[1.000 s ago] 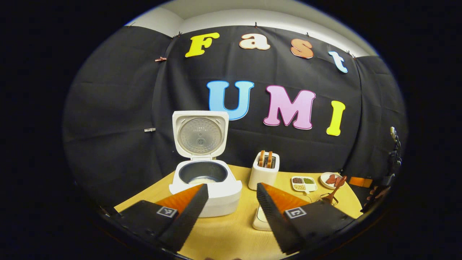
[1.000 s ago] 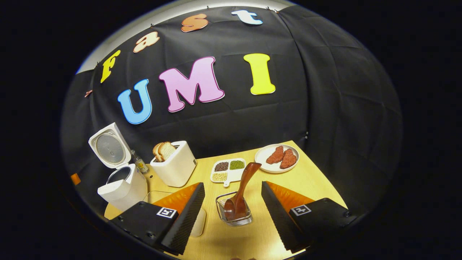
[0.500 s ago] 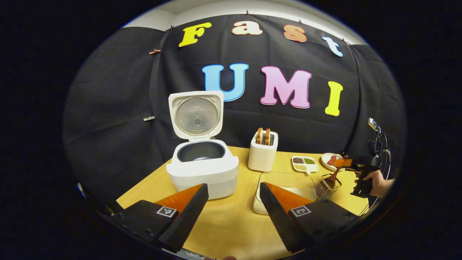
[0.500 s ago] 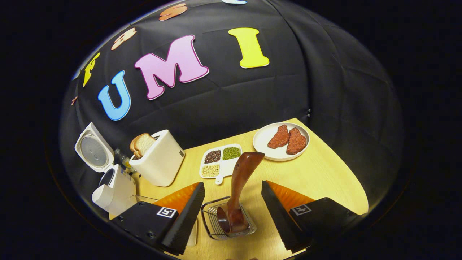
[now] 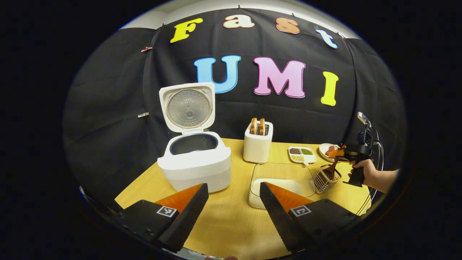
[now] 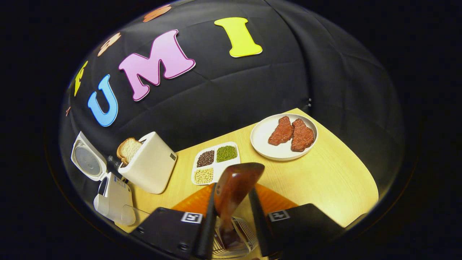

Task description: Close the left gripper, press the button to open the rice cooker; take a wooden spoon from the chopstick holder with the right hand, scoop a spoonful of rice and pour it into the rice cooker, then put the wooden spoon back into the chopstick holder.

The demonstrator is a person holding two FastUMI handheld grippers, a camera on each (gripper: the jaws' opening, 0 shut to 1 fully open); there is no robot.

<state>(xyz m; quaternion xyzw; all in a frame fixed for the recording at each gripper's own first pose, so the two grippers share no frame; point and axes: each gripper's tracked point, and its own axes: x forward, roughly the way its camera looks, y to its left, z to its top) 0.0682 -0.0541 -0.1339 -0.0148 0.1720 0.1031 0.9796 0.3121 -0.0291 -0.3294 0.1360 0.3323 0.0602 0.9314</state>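
Observation:
The white rice cooker [image 5: 195, 164] stands on the wooden table [image 5: 231, 216] with its lid up and its dark pot showing; it also appears at the left edge of the right gripper view [image 6: 112, 196]. My left gripper [image 5: 232, 204] hovers open over the table in front of the cooker, holding nothing. A clear tray of rice [image 5: 281, 182] lies to its right. The wooden spoon [image 6: 234, 187] stands in the wire chopstick holder [image 6: 234, 238], and my right gripper [image 6: 231, 209] is shut on its handle. The left gripper view shows that gripper [image 5: 341, 153] held by a hand above the holder [image 5: 326, 178].
A white toaster with bread [image 5: 257, 142] stands behind the rice tray. A small divided dish of beans [image 6: 214, 162] and a white plate with two meat pieces [image 6: 285, 135] sit toward the table's far right corner. The table's edge runs close to the right of the holder.
My right gripper dropped over the spoon and closed on its handle. My left gripper drew back from the cooker, so the cooker and rice tray look farther off.

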